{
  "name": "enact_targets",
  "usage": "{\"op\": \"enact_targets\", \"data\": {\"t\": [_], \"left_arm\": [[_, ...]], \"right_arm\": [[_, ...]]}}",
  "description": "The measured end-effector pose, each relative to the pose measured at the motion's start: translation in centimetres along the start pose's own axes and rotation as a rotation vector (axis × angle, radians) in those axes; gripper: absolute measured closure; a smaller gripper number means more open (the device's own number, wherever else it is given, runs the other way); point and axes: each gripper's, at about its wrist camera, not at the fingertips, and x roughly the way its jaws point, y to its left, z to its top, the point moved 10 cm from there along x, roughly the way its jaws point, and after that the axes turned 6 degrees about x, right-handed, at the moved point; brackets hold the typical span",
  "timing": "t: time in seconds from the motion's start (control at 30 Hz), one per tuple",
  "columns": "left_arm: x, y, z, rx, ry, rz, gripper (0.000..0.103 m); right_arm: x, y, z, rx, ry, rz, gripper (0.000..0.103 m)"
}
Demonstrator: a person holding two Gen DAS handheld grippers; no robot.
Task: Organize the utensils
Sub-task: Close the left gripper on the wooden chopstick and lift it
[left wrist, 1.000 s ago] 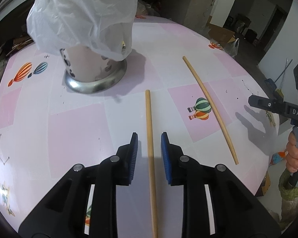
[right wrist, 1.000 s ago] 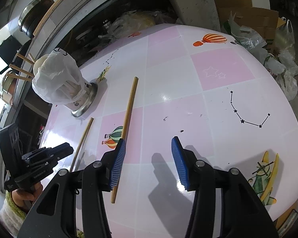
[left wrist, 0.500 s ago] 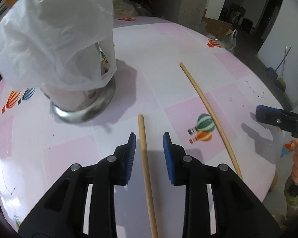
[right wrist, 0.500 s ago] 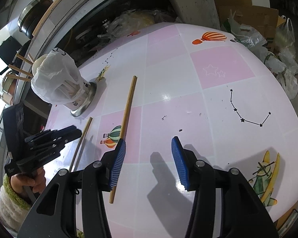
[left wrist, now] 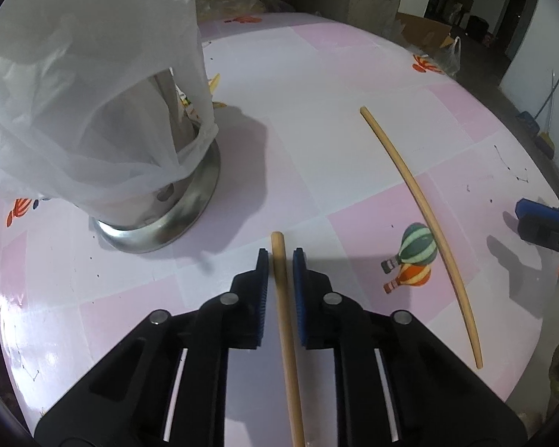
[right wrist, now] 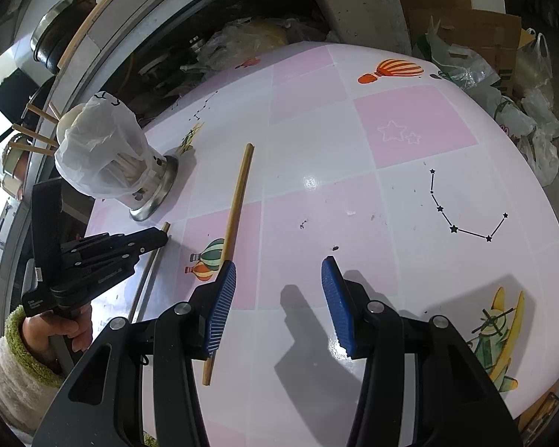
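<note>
A wooden chopstick [left wrist: 279, 246] lies on the pink-and-white table [left wrist: 316, 141], its far tip near the base of a metal utensil holder [left wrist: 160, 205] that is draped in a white plastic bag [left wrist: 74, 93]. My left gripper [left wrist: 280, 257] straddles that chopstick near its tip. Its jaws are closing, and a thin gap still shows on each side. A second, longer chopstick [left wrist: 421, 201] lies to the right. In the right wrist view my right gripper [right wrist: 277, 279] hovers open and empty, with its left pad over this second chopstick [right wrist: 238, 201].
More chopsticks poke out of the bagged holder [right wrist: 149, 190]. The left gripper [right wrist: 156, 238] is held by a hand in a green-cuffed sleeve [right wrist: 18, 339]. Plastic bags and cardboard [right wrist: 503, 74] lie beyond the table's far edge. Pots stand on a counter [right wrist: 56, 44].
My left gripper has slid forward along the chopstick towards the holder, and its jaws have narrowed around the stick. The right gripper has stayed still.
</note>
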Motion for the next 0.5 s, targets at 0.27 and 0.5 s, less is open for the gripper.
{"op": "enact_targets", "data": {"t": [0.27, 0.5], "left_arm": [[-0.1, 0.5, -0.1, -0.029, -0.018, 0.009, 0.097], [-2.6, 0.8, 0.2, -0.069, -0.081, -0.042, 0.098]], "right_arm": [[-0.3, 0.2, 0.2, -0.003, -0.007, -0.007, 0.056], [-1.0, 0.6, 0.1, -0.010, -0.019, -0.018, 0.056]]}}
